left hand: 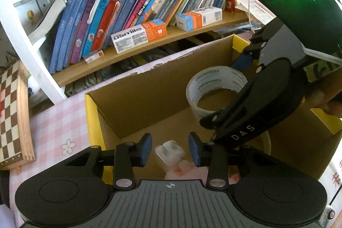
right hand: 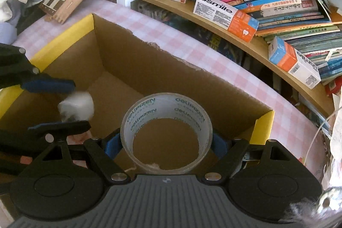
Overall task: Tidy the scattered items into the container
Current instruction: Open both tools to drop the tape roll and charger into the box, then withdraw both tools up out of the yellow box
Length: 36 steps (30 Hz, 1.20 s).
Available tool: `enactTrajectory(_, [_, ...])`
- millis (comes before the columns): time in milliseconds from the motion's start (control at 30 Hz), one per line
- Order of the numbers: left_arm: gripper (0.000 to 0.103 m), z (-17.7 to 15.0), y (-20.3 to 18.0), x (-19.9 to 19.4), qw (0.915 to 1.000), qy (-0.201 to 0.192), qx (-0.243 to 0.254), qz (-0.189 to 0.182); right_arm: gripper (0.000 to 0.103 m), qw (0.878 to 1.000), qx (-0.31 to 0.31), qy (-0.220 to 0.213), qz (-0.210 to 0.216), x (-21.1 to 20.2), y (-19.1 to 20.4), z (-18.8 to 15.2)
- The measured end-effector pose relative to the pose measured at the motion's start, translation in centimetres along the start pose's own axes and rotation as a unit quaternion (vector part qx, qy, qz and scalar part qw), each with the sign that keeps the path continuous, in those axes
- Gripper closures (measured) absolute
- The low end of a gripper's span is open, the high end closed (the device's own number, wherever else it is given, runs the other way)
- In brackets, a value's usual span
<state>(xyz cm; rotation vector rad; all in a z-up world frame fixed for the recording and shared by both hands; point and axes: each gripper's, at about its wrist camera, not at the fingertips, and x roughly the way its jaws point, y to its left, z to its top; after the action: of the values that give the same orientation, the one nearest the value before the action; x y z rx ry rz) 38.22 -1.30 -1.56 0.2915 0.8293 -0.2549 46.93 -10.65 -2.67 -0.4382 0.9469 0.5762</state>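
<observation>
Cardboard box [right hand: 171, 69] sits under both grippers: right gripper [right hand: 165, 143] clamps the tape roll [right hand: 166, 112]; left gripper [left hand: 170, 147] fingers stand apart, a white wad [left hand: 171, 152] between them.

Dim, soft daylight; strong fisheye bending at edges, slight blur.

The right gripper [left hand: 230, 97] hides the near side of the tape [left hand: 215, 89] in the left wrist view; in the right wrist view its pads [right hand: 112, 145] sit half behind the roll. The wad [right hand: 77, 106] is blurred, so I cannot tell what it is or whether the left jaws touch it. The box [left hand: 158, 87] runs under both grippers, its near wall hidden
</observation>
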Motion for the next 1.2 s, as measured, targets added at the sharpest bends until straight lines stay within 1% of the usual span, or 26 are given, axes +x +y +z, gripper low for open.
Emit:
enactTrajectory(67, [0.064, 0.0, -0.1, -0.1, 1.0000, -0.002, 0.004, 0.001, 0.020, 1.000, 0.001, -0.003, 0.000, 0.0, -0.1, 0.1])
enactTrajectory(100, [0.055, 0.0, -0.1, -0.1, 1.0000, -0.003, 0.006, 0.000, 0.020, 1.000, 0.004, -0.004, 0.000, 0.0, -0.2, 0.2])
enactTrajectory(133, [0.044, 0.0, -0.1, -0.2, 1.0000, -0.004, 0.008, -0.002, 0.019, 1.000, 0.007, -0.007, 0.002, -0.1, -0.3, 0.2])
enactTrajectory(200, [0.038, -0.3, -0.4, -1.0, 0.9997, -0.018, 0.014, 0.008, 0.017, 1.000, 0.017, -0.018, 0.004, -0.7, -0.6, 0.1])
enactTrajectory(267, [0.032, -0.5, -0.6, -1.9, 0.9994, -0.030, 0.015, 0.008, 0.016, 0.999, 0.027, -0.033, 0.009, -1.7, -0.9, 0.1])
enactTrajectory(400, [0.028, -1.1, -0.9, -5.0, 0.9979, -0.063, 0.009, 0.010, 0.016, 0.997, 0.043, -0.068, 0.010, -4.6, -1.4, -0.4])
enactTrajectory(567, [0.025, -1.9, -1.1, -9.0, 0.9944, -0.106, -0.001, 0.009, 0.016, 0.992, 0.064, -0.111, 0.006, -9.0, -1.4, -2.0])
enactTrajectory(700, [0.023, -3.4, -1.0, -12.8, 0.9902, -0.137, -0.022, 0.011, 0.015, 0.988, 0.076, -0.138, 0.005, -12.8, -0.7, -4.0])
enactTrajectory(833, [0.022, -5.2, -0.7, -16.0, 0.9861, -0.159, -0.046, 0.008, 0.015, 0.985, 0.085, -0.148, 0.008, -15.8, 0.9, -6.5])
enactTrajectory(1067, [0.022, -9.2, -1.2, -19.4, 0.9851, -0.159, -0.064, 0.013, 0.014, 0.982, 0.113, -0.154, 0.010, -19.5, 4.4, -11.1])
enactTrajectory(1200, [0.019, -12.0, -2.1, -20.5, 0.9860, -0.147, -0.078, 0.008, 0.013, 0.980, 0.129, -0.149, 0.005, -20.9, 6.7, -14.1])
